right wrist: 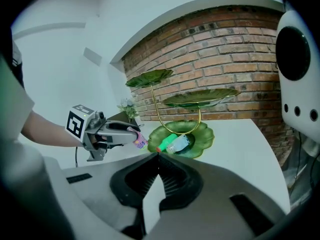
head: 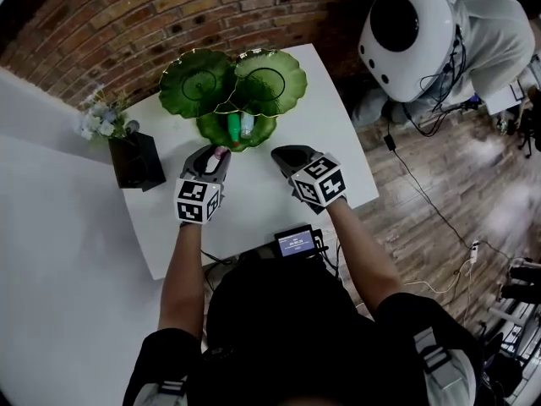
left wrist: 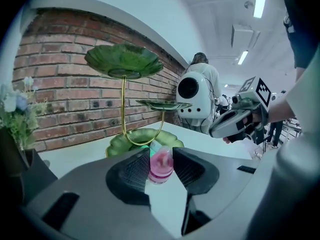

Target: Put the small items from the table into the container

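One small pink bottle (left wrist: 161,165) stands upright between the jaws of the left gripper (head: 215,151), whose pads press on it from both sides and hold it above the white table (head: 254,201), near the lowest green leaf dish (right wrist: 205,136) of the tiered stand. Two more bottles, a green one (right wrist: 165,143) and a clear one (right wrist: 179,143), lie in that dish. Beside it, the right gripper (right wrist: 158,156) has its jaws together with nothing between them.

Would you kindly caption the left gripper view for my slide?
Left gripper holds a small pink bottle before the green tiered stand.
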Tool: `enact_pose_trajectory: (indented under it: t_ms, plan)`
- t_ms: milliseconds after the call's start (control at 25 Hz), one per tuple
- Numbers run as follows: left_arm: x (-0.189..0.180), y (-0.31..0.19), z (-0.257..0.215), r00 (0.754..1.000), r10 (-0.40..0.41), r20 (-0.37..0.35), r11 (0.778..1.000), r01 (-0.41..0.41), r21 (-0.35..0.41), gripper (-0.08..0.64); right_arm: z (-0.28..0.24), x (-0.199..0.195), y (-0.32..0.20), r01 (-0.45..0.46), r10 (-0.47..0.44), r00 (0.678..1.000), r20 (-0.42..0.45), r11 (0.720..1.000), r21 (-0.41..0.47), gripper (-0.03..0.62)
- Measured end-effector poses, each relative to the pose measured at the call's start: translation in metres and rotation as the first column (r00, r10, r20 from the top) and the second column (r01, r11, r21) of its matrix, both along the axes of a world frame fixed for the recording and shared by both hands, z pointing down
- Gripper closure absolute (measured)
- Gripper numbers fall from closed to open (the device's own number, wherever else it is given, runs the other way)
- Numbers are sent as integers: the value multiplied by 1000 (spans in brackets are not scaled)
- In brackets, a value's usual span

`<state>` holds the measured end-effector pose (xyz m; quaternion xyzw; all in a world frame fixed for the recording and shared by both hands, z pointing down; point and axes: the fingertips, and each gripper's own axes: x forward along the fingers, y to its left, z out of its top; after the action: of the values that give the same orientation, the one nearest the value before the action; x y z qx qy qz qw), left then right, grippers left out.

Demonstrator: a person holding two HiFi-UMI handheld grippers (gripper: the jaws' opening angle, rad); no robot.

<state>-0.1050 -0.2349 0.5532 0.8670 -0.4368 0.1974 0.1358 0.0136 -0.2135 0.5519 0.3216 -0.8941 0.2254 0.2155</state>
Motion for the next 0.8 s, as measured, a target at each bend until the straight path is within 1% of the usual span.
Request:
enact_pose_trajectory:
  t_ms: [160, 240, 440, 560, 800]
  plan:
    - [-5, -20, 1, 999, -38, -22, 999, 38, -4, 413, 2, 0, -6, -1, 1, 1000, 1, 1000, -6, 577]
    - [-6, -28, 3, 999, -49, -21, 999, 49, -5, 413, 2, 0, -9, -4, 4, 1000, 3, 1000, -10, 577]
    - [-7, -39, 15, 998, -64, 5, 998, 64, -19, 413, 5, 3, -14, -13, 13, 1000, 4, 1000, -17, 577]
    - [-7, -38, 24, 997, -69, 25, 997, 70, -32, 413, 4, 5, -18, -20, 20, 1000, 7, 1000, -16, 577]
    - [-6, -37, 35, 996, -79, 40, 995, 81, -60, 413, 5, 7, -20, -27, 28, 1000, 9, 999, -20, 577]
